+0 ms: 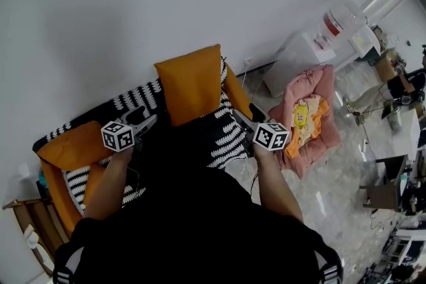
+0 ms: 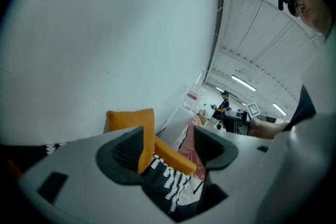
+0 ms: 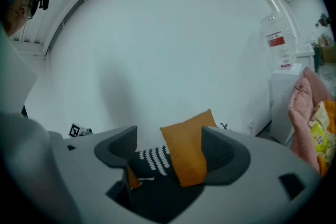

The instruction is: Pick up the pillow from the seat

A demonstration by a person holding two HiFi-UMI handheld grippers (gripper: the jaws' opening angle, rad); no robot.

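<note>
An orange pillow (image 1: 193, 83) stands upright against the backrest of a black-and-white patterned armchair (image 1: 226, 143) with orange armrests (image 1: 73, 146). My left gripper (image 1: 143, 124) hovers over the chair's left side, below and left of the pillow, jaws slightly apart and empty. My right gripper (image 1: 243, 118) is by the chair's right armrest, open and empty. The left gripper view shows the pillow (image 2: 131, 122) behind the left jaw of the gripper (image 2: 169, 147). The right gripper view has the pillow (image 3: 189, 149) between the jaws of the gripper (image 3: 169, 148), still at a distance.
A pink pet bed (image 1: 309, 110) holding a yellow toy (image 1: 301, 114) lies on the floor right of the chair. A white water dispenser (image 1: 313, 50) stands by the wall. A wooden stand (image 1: 30, 223) is at the left. A person (image 1: 406, 83) is far right.
</note>
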